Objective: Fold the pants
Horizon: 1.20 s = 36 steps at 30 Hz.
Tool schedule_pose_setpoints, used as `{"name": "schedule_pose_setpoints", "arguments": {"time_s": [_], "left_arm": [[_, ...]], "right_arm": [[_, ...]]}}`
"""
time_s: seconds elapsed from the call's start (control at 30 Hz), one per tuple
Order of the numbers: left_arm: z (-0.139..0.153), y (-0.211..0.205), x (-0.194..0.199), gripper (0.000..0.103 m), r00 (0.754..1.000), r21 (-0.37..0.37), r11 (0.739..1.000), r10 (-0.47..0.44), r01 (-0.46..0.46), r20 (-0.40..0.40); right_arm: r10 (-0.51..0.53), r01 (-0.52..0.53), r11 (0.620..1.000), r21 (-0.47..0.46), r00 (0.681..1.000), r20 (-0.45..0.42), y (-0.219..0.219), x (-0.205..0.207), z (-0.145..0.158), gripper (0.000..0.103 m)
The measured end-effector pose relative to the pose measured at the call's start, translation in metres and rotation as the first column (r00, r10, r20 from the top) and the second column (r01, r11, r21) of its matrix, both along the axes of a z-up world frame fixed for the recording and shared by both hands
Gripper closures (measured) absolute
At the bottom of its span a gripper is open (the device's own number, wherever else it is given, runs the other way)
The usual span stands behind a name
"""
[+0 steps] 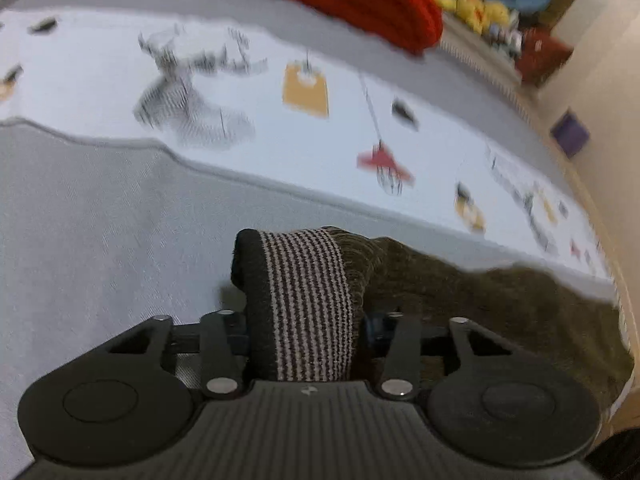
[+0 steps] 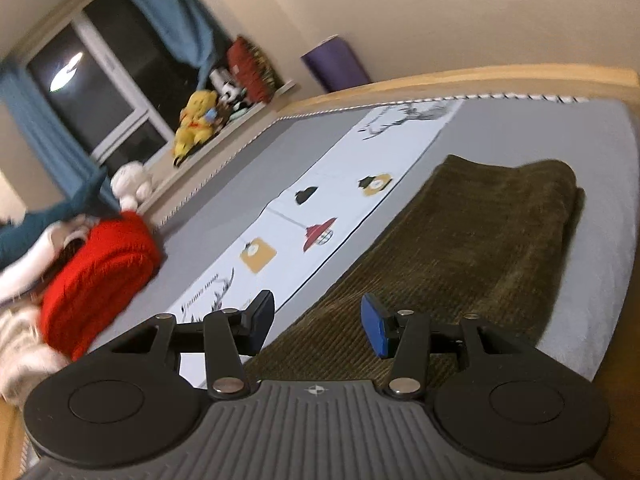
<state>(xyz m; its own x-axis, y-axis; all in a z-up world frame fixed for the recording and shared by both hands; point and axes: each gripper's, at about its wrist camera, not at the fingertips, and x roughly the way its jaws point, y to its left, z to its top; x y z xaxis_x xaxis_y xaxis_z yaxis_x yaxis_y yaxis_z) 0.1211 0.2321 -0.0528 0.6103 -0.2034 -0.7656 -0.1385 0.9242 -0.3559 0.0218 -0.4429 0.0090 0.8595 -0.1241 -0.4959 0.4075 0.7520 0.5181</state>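
Two grippers over a grey bed (image 2: 600, 184). Left gripper (image 1: 306, 320): fingers clamped on the striped waistband (image 1: 308, 304) of the olive corduroy pants (image 2: 472, 240). Right gripper (image 2: 316, 326): fingers half apart, nothing between them, hovering above the pants. Pants folded into a long strip along the bed's near edge, beside a white printed panel (image 2: 320, 200). Red knit (image 2: 100, 280) piled toward the bed's far corner.

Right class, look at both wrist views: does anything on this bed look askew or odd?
Nothing damaged or spilled. The olive pants lie slanted across the grey bedcover, and their striped waistband bunches upright between the left gripper jaws. The right gripper is open, empty.
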Motion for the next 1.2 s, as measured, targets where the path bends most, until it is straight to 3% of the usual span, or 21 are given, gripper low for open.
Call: {"name": "schedule_pose_setpoints", "arguments": {"time_s": [0.1, 0.13, 0.23, 0.27, 0.33, 0.4, 0.43, 0.53, 0.63, 0.67, 0.73, 0.77, 0.8, 0.9, 0.93, 1.07, 1.13, 1.2], "left_arm": [[0.021, 0.02, -0.016, 0.057, 0.991, 0.037, 0.994, 0.099, -0.103, 0.091], [0.023, 0.028, -0.021, 0.056, 0.986, 0.059, 0.988, 0.14, -0.146, 0.088], [0.016, 0.047, -0.033, 0.038, 0.965, 0.112, 0.959, 0.262, -0.26, 0.005], [0.017, 0.05, -0.036, 0.038, 0.957, 0.145, 0.947, 0.289, -0.286, -0.003], [0.029, 0.054, -0.045, 0.036, 0.933, 0.239, 0.903, 0.357, -0.358, 0.048], [0.044, 0.055, -0.055, 0.036, 0.909, 0.261, 0.871, 0.397, -0.417, 0.125], [0.051, 0.052, -0.059, 0.036, 0.904, 0.253, 0.868, 0.396, -0.427, 0.163], [0.063, 0.031, -0.061, 0.037, 0.919, 0.288, 0.88, 0.317, -0.377, 0.235], [0.061, 0.006, -0.052, 0.048, 0.958, 0.338, 0.904, 0.198, -0.26, 0.209], [0.056, 0.002, -0.046, 0.053, 0.97, 0.368, 0.901, 0.177, -0.229, 0.169], [0.032, 0.001, -0.029, 0.056, 0.984, 0.389, 0.907, 0.176, -0.161, -0.004], [0.018, 0.002, -0.023, 0.055, 0.979, 0.397, 0.908, 0.184, -0.135, -0.089], [0.012, 0.001, -0.02, 0.054, 0.976, 0.422, 0.899, 0.183, -0.118, -0.117], [0.016, -0.008, -0.016, 0.053, 0.978, 0.458, 0.881, 0.182, -0.118, -0.099], [0.023, -0.01, -0.017, 0.052, 0.981, 0.451, 0.882, 0.183, -0.137, -0.059], [0.046, -0.011, -0.026, 0.052, 0.988, 0.358, 0.921, 0.14, -0.151, 0.056], [0.045, -0.016, -0.024, 0.052, 0.993, 0.336, 0.935, 0.106, -0.115, 0.047], [0.035, -0.019, -0.019, 0.048, 0.997, 0.317, 0.946, 0.077, -0.07, -0.012]], "right_arm": [[0.021, -0.021, 1.0, -0.021, 1.0, -0.009, 0.003, 0.001, 0.003, 0.052], [0.022, -0.022, 1.0, -0.019, 1.0, -0.01, 0.003, 0.0, 0.004, 0.052], [0.014, -0.014, 1.0, -0.001, 1.0, -0.004, 0.0, -0.001, 0.003, 0.052], [0.01, -0.01, 1.0, 0.008, 1.0, -0.003, -0.002, -0.002, 0.003, 0.052], [0.004, -0.004, 1.0, 0.026, 1.0, -0.001, -0.004, -0.001, 0.001, 0.052], [0.006, -0.006, 0.999, 0.036, 1.0, -0.003, -0.005, 0.001, -0.001, 0.052], [0.009, -0.009, 0.999, 0.036, 1.0, -0.005, -0.005, 0.002, -0.002, 0.052], [0.027, -0.027, 0.999, 0.025, 1.0, -0.015, -0.003, 0.007, -0.004, 0.052], [0.047, -0.047, 0.999, 0.019, 0.999, -0.022, -0.003, 0.009, -0.005, 0.052], [0.052, -0.051, 0.998, 0.021, 0.998, -0.021, -0.004, 0.009, -0.005, 0.052], [0.059, -0.058, 0.998, 0.03, 0.998, -0.017, -0.006, 0.007, -0.005, 0.052], [0.061, -0.06, 0.998, 0.036, 0.998, -0.015, -0.007, 0.006, -0.006, 0.052], [0.062, -0.061, 0.997, 0.042, 0.998, -0.013, -0.009, 0.005, -0.006, 0.052], [0.062, -0.061, 0.996, 0.058, 0.998, -0.009, -0.013, 0.002, -0.006, 0.052], [0.064, -0.064, 0.996, 0.064, 0.998, -0.007, -0.015, 0.002, -0.007, 0.052], [0.064, -0.064, 0.994, 0.09, 0.998, 0.002, -0.021, 0.001, -0.01, 0.052], [0.058, -0.058, 0.992, 0.113, 0.998, 0.003, -0.024, 0.003, -0.013, 0.052], [0.054, -0.053, 0.99, 0.132, 0.999, 0.0, -0.026, 0.005, -0.016, 0.052]]}}
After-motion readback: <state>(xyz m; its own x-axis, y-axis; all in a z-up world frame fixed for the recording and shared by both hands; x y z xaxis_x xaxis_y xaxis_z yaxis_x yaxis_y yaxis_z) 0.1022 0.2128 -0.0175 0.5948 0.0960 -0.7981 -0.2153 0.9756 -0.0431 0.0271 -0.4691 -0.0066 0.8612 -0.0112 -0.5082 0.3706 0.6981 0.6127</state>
